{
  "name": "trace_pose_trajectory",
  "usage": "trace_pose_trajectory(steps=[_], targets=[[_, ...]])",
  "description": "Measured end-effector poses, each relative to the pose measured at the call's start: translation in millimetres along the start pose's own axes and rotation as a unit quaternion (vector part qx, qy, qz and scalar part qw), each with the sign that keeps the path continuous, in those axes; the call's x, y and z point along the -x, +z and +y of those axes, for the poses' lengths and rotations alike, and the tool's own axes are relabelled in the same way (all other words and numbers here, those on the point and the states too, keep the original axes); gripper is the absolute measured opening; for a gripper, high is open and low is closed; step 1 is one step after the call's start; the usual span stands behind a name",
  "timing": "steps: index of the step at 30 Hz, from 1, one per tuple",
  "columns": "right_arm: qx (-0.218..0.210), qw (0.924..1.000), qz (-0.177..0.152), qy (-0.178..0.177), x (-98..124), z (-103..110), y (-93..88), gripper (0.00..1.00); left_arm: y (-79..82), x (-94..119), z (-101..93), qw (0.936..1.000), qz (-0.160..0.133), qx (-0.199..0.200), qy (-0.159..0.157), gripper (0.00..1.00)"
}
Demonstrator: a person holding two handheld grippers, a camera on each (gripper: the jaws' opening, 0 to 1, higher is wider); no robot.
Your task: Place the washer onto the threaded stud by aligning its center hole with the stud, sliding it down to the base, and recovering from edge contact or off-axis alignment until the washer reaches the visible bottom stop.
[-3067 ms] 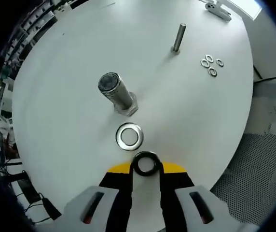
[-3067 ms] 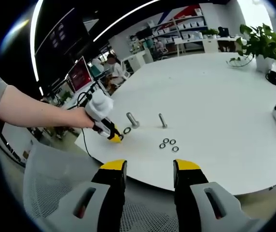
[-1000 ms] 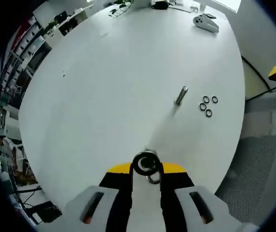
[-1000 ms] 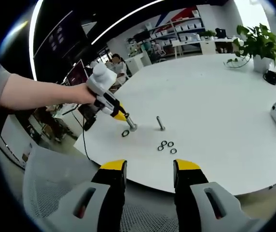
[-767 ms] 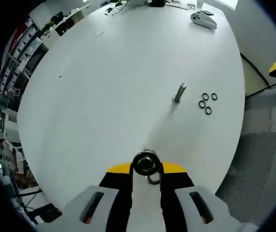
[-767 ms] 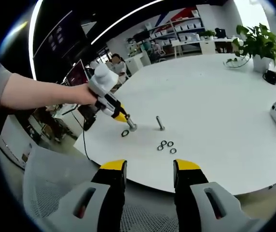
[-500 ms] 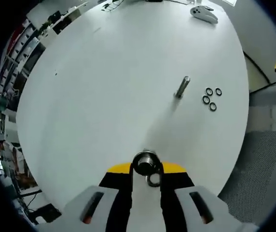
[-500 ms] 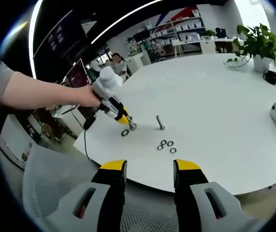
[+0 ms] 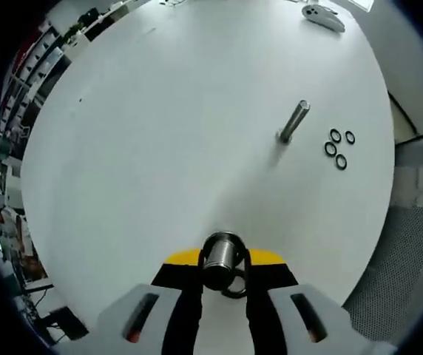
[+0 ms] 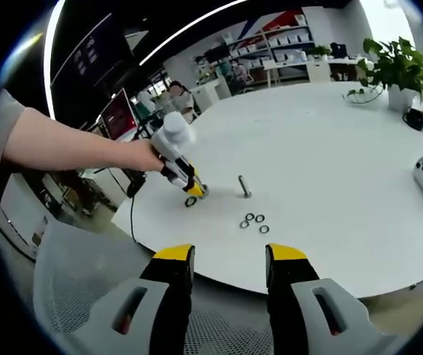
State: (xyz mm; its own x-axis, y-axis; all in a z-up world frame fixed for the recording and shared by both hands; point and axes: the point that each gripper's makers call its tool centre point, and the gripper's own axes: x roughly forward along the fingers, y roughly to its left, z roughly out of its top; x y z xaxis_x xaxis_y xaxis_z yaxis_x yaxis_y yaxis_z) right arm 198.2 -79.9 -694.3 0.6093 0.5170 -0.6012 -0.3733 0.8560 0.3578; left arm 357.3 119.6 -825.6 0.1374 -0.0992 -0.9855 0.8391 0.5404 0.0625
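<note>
left gripper view: left gripper (image 9: 224, 260) pinches a dark washer (image 9: 233, 282) around the big stud (image 9: 222, 254), whose top pokes up between the jaws; depth on stud unclear. thin bolt (image 9: 293, 121) and four small rings (image 9: 340, 147) sit apart on the white table (image 9: 160, 126).

right gripper view: right gripper (image 10: 222, 260) jaws spread, nothing between them, off the table edge. left gripper (image 10: 189, 188) at the stud; a second washer (image 10: 190, 201) lies beside it. no containers.

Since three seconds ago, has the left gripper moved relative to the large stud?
Yes. The left gripper rose from the table beside the large stud and came down over it.
</note>
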Motion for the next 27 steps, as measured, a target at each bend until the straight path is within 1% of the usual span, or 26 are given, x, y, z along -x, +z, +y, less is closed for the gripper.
trace_pose_trajectory(steps=[2,7,11,12,14,17,20,24,27], targets=[[0.001,1.0,0.001,0.0,-0.1,0.1,-0.5,0.41,2.3,0.1,1.6,1.0,-0.005,0.005,0.001,0.19],[0.0,1.0,0.0,0.0,-0.1,0.2,-0.2,0.41,2.1,0.2,2.4,0.9999,-0.003,0.014,-0.008,0.2],[0.001,1.0,0.001,0.0,-0.3,0.3,-0.6,0.41,1.2,-1.0,1.8,1.0,-0.003,0.002,-0.008,0.21],[0.001,1.0,0.001,0.0,-0.3,0.4,-0.6,0.41,1.7,-0.7,1.5,1.0,-0.006,-0.002,-0.005,0.22],[0.001,1.0,0.002,0.0,-0.3,0.3,-0.7,0.41,3.5,0.2,4.0,0.9999,-0.013,0.001,0.006,0.28],[0.002,1.0,0.002,0.0,-0.4,0.4,-0.7,0.41,4.7,3.9,4.2,0.9996,-0.023,0.016,0.003,0.29],[0.003,1.0,0.002,0.002,-0.6,1.1,-0.4,0.41,-1.9,7.3,7.5,0.9996,-0.022,0.018,0.009,0.29],[0.004,1.0,0.003,0.003,-0.8,1.6,-1.1,0.41,-15.4,6.3,9.5,0.9987,-0.019,0.048,0.003,0.3],[0.003,1.0,0.002,0.003,-0.4,1.6,-0.8,0.41,-26.7,1.6,11.4,0.9982,-0.011,0.058,0.003,0.3]])
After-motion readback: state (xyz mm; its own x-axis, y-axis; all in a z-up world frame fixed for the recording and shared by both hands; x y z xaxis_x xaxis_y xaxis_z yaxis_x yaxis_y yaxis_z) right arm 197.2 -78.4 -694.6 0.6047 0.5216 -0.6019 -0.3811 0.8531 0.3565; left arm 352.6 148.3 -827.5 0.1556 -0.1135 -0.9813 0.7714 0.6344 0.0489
